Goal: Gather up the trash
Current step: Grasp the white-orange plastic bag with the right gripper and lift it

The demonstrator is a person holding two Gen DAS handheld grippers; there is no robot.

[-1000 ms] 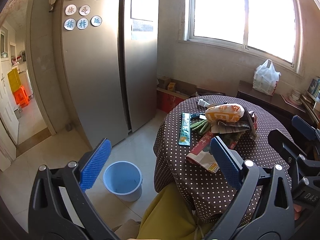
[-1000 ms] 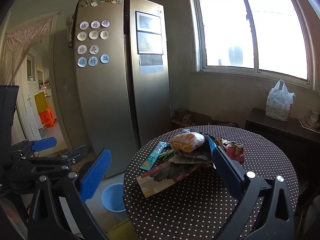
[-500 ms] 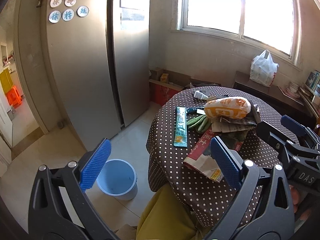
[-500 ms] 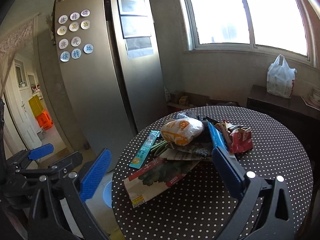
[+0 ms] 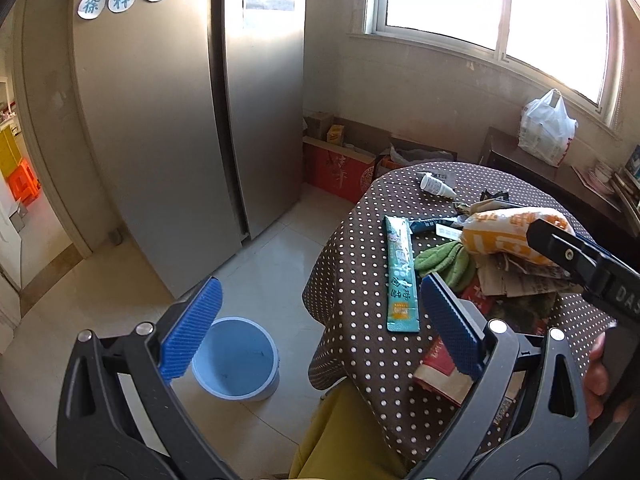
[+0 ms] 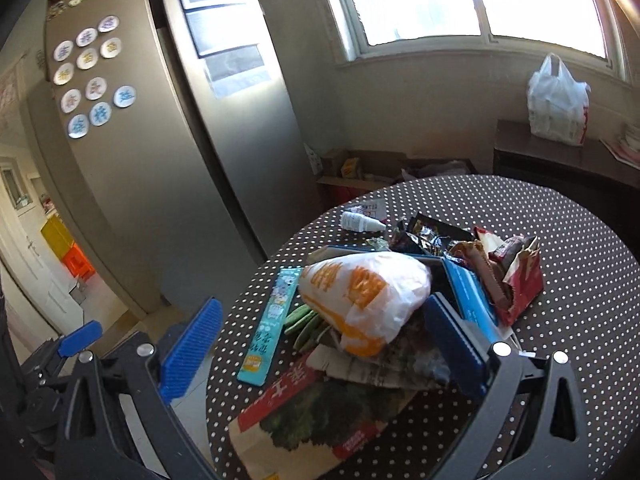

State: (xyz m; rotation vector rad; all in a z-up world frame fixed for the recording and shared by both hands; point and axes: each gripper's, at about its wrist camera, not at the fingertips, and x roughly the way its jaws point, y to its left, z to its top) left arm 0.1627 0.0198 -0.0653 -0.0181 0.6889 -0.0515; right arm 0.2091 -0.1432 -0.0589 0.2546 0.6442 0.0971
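A heap of trash lies on a round table with a brown polka-dot cloth (image 6: 580,280): a white-and-orange plastic bag (image 6: 364,296), a long teal wrapper (image 6: 272,320), a flat red-and-green package (image 6: 320,412), newspaper, red snack bags (image 6: 516,276) and a small white bottle (image 6: 360,222). The teal wrapper (image 5: 401,276) and orange bag (image 5: 508,236) also show in the left wrist view. A light blue bucket (image 5: 236,360) stands on the floor left of the table. My left gripper (image 5: 316,332) is open above the table's near edge. My right gripper (image 6: 320,352) is open just before the bag.
A tall steel fridge (image 5: 180,120) with round magnets stands at the left. Cardboard boxes (image 5: 340,160) sit against the wall under the window. A white shopping bag (image 6: 558,100) rests on a dark sideboard. A yellow chair (image 5: 348,432) is tucked under the table.
Both grippers have moved closer to the table and tilted down, so the trash heap looks larger. Both stay open and hold nothing.
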